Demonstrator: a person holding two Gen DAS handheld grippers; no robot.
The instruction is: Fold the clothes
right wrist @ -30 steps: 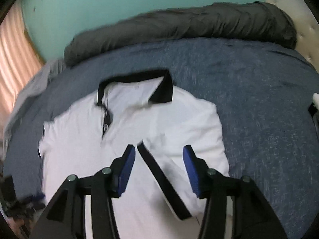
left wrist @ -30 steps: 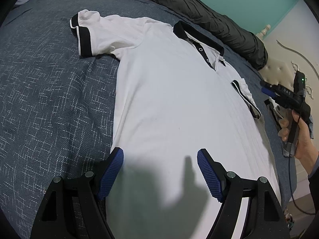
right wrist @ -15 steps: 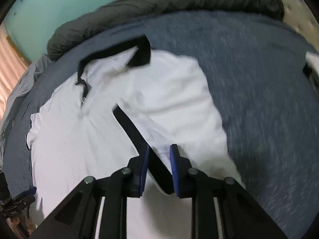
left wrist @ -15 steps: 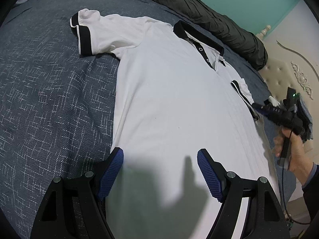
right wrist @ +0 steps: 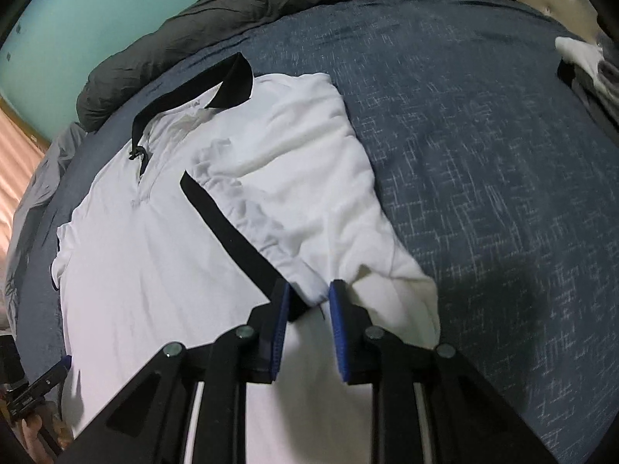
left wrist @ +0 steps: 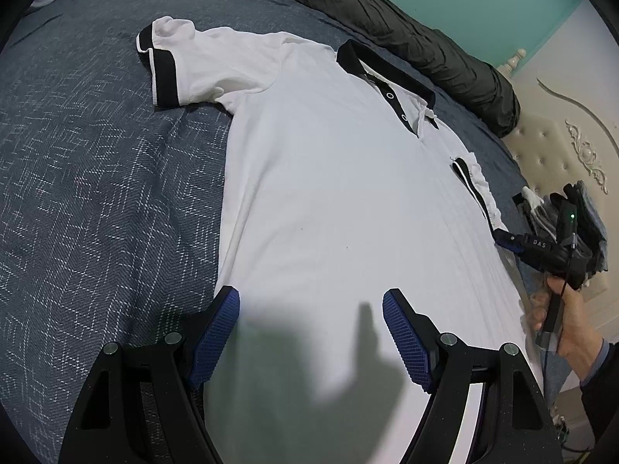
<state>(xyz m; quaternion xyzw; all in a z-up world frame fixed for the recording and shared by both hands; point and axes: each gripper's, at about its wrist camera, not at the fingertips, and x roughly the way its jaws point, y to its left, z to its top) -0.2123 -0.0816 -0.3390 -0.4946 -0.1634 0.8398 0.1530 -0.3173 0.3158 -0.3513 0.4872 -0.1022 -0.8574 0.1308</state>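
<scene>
On woven bedspread, ribbed polo shirt

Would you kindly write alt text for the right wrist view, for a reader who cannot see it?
The right gripper, its blue-padded fingers nearly closed, pinches the black-trimmed sleeve cuff of a white polo shirt with a black collar, spread on a dark blue woven bedspread. A dark grey rolled duvet lies along a teal wall behind.

Bare blue bedspread lies open from 8 to 11 o'clock of the white polo shirt; a dark rolled duvet walls off 12 to 2. At 3 o'clock a clothes pile crowds the edge; the right-wrist view shows free bedspread toward 1 to 4.
</scene>
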